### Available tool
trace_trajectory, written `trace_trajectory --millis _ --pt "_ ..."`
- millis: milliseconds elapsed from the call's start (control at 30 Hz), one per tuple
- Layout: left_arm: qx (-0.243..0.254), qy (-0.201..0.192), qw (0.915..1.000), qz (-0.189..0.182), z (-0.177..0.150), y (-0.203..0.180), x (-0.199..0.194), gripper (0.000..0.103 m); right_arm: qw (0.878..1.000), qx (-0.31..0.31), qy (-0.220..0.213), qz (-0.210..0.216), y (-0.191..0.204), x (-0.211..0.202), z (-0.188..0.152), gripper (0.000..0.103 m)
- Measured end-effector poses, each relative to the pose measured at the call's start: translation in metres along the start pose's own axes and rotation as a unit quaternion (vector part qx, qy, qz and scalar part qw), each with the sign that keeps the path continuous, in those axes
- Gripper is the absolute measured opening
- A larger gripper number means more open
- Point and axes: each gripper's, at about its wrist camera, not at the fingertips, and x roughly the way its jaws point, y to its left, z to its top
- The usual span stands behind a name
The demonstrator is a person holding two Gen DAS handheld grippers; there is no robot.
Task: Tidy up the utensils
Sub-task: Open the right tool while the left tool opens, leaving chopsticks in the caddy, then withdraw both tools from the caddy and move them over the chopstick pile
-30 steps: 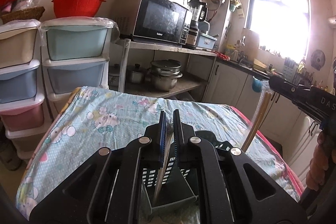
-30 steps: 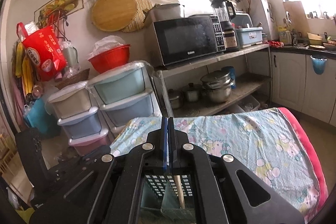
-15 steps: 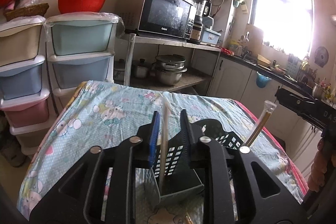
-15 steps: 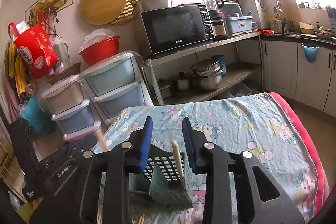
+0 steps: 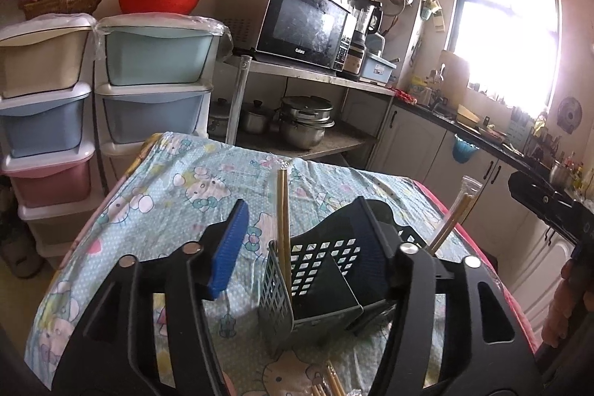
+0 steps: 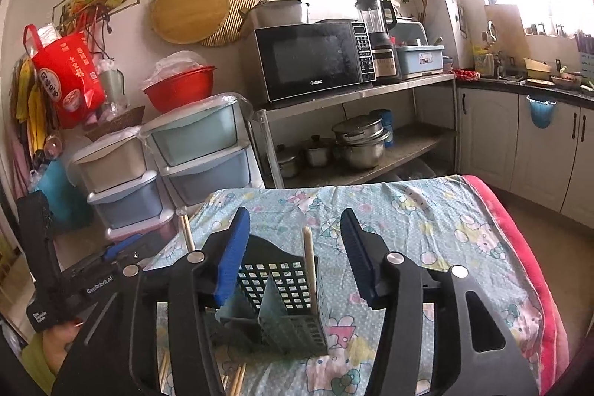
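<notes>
A dark perforated utensil caddy (image 5: pixel 315 281) stands on a desk covered with a pale blue cartoon-print cloth (image 5: pixel 178 188). The left tool (image 5: pixel 300 240) has its jaws opening around the caddy's near corner, where a wrapped pair of chopsticks (image 5: pixel 284 210) stands upright, untouched by the pads. The right tool (image 6: pixel 293 247) is also opening; another wrapped pair of chopsticks (image 6: pixel 310 270) stands free in the caddy between its blue pads (image 6: pixel 232 255).
</notes>
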Motion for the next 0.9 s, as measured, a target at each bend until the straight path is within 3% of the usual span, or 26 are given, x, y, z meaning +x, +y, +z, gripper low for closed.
trace_trajectory --millis 400,900 --pt "0.006 -0.013 0.9999 -0.010 -0.009 -0.004 -0.025 0.089 1.000 -0.021 -0.010 -0.011 0.009 -0.028 -0.014 0.064" --pt "0.001 -0.011 0.9998 -0.014 -0.026 -0.002 -0.058 0.092 0.999 -0.045 -0.008 -0.003 0.025 -0.060 -0.031 0.067"
